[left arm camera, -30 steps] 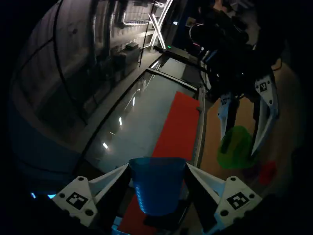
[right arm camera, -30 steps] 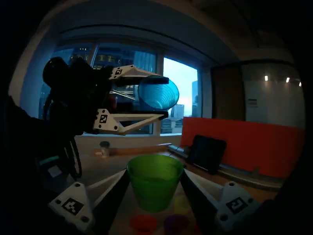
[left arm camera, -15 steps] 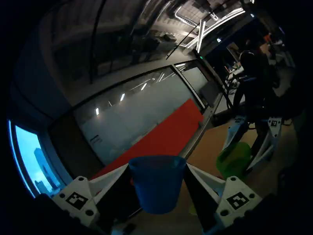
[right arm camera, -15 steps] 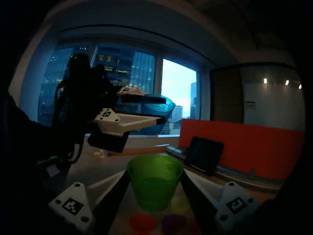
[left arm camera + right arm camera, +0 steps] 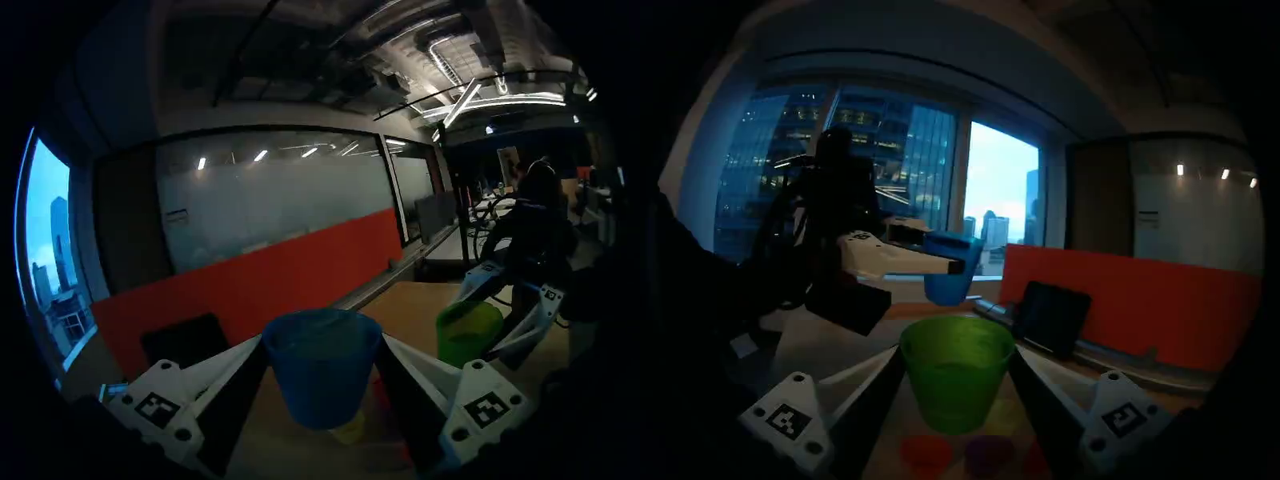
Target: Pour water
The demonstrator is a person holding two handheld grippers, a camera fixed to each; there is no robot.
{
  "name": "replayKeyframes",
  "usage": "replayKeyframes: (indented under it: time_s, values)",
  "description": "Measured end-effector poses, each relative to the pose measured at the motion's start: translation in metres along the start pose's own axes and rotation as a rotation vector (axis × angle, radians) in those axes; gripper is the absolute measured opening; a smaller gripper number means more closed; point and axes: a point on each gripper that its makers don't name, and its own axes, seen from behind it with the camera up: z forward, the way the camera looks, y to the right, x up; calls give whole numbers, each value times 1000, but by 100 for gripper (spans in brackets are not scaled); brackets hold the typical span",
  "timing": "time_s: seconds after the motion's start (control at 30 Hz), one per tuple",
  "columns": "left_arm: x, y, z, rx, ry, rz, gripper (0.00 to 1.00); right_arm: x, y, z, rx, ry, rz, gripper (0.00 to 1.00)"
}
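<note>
My left gripper [image 5: 322, 364] is shut on a blue plastic cup [image 5: 322, 366], which stands upright between its white fingers. From the right gripper view that blue cup [image 5: 949, 277] hangs upright above and behind the green cup, with the left gripper [image 5: 948, 268] around it. A translucent green cup [image 5: 958, 370] is held upright by my right gripper [image 5: 958, 372], shut on it. In the left gripper view the green cup [image 5: 468, 330] and right gripper [image 5: 472, 324] are at the right, lower than the blue cup.
A wooden table [image 5: 400, 300] lies below. Small coloured discs, red [image 5: 924, 453] and purple [image 5: 984, 453], sit on it under the green cup. A dark tablet [image 5: 1052, 314] leans by an orange-red wall panel [image 5: 1168, 308]. Windows [image 5: 992, 216] are behind.
The left gripper has rotated the blue cup from tipped on its side, mouth toward the right gripper, back to upright and lowered it. The green cup has stayed in place.
</note>
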Motion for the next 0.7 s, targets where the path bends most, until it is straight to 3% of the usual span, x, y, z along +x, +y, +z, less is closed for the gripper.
replayKeyframes:
  time_s: [0.37,0.7]
  values:
    - [-38,5,-3,-15,-39,-81,88,-4,7,-9,-23,-16,-4,90]
    - [-80,8,-7,-25,-100,-110,88,-16,22,-24,-57,-62,22,90]
